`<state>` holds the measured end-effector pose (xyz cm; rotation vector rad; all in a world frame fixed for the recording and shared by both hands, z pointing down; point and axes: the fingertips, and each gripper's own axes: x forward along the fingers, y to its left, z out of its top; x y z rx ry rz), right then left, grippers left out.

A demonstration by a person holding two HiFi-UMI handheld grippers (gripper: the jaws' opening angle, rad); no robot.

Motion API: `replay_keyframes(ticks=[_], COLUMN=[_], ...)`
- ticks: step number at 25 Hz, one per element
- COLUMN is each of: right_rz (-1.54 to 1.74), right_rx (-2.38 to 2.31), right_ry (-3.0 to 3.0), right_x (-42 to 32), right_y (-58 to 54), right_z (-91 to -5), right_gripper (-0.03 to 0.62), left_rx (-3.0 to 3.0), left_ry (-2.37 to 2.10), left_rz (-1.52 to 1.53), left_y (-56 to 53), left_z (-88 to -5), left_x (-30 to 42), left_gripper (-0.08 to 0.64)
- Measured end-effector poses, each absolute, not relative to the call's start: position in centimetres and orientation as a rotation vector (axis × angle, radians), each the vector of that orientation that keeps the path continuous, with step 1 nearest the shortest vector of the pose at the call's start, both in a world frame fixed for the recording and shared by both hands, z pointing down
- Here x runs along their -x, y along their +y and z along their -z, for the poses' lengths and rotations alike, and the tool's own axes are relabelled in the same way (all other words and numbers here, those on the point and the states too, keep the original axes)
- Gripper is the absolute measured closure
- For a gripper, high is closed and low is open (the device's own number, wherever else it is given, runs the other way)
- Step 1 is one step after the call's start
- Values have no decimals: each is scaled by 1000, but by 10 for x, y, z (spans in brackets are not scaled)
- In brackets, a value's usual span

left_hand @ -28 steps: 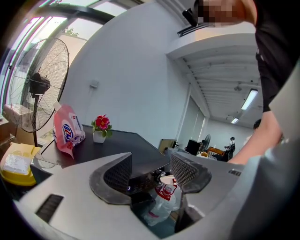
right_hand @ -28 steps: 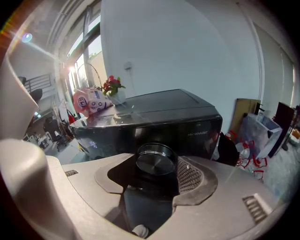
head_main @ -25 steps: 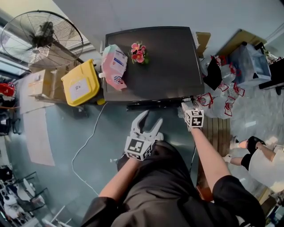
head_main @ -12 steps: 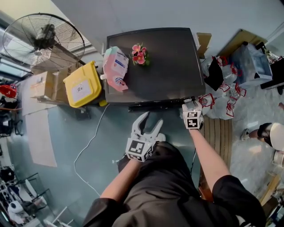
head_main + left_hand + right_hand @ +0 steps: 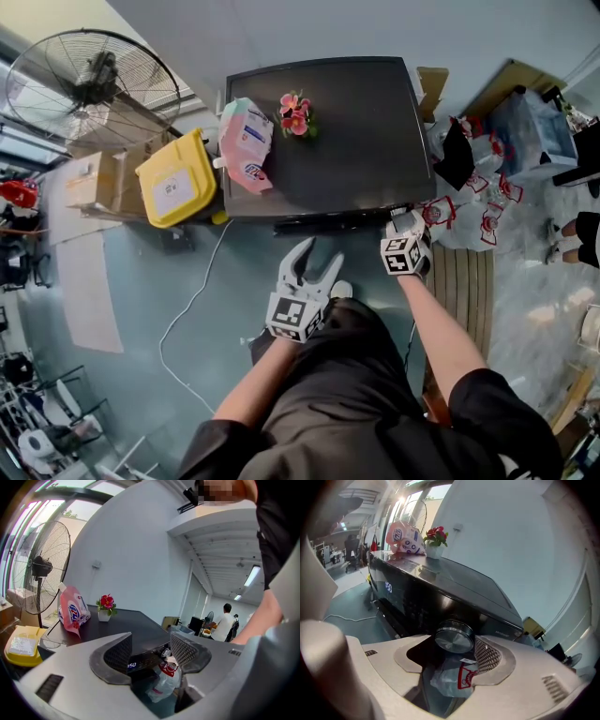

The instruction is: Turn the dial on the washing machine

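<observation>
The washing machine (image 5: 328, 131) is dark, with a glossy black top; its front panel faces me. Its silver dial (image 5: 453, 638) sits at the right end of that panel, under the lid's edge. My right gripper (image 5: 453, 644) holds the dial between its jaws, the mesh pad (image 5: 488, 656) against the dial's right side. In the head view the right gripper (image 5: 403, 228) is pressed to the machine's front right corner. My left gripper (image 5: 312, 261) hangs open and empty in front of the panel, apart from it; the lit display (image 5: 133, 664) shows between its fingers.
A pink detergent pouch (image 5: 246, 141) and a small flower pot (image 5: 292, 111) stand on the lid. A yellow bin (image 5: 178, 176) and a standing fan (image 5: 94, 89) are left of the machine, a white cable (image 5: 187, 309) crosses the floor, and plastic bags (image 5: 469, 220) lie right.
The right gripper's marker cube has rotated at the machine's front corner while staying in place. The left gripper has not moved. A person at the right edge has moved off.
</observation>
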<state>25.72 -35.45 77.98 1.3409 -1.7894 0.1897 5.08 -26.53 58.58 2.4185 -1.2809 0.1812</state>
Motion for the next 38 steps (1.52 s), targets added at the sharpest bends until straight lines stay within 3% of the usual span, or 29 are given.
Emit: replay_keyframes(ticks=[6,20,38], right_rz=[-243,-872,-958], right_rx=[-1364,-1656,-1632], right_ry=[-1819,-2121,-2171], right_x=[-258,-273,-269], right_y=[-353,-354,-360], right_z=[-781,-775,-774], right_gripper=[345,345,342], left_rx=[-2420,-2407,-2416], left_ry=[-1263,-1247,-1259], left_rz=[-177,-174,-180], left_y=[-265,-261,-265], left_z=[-585,-591,-587], left_x=[-53,-53,-56], left_gripper=[327,327,327])
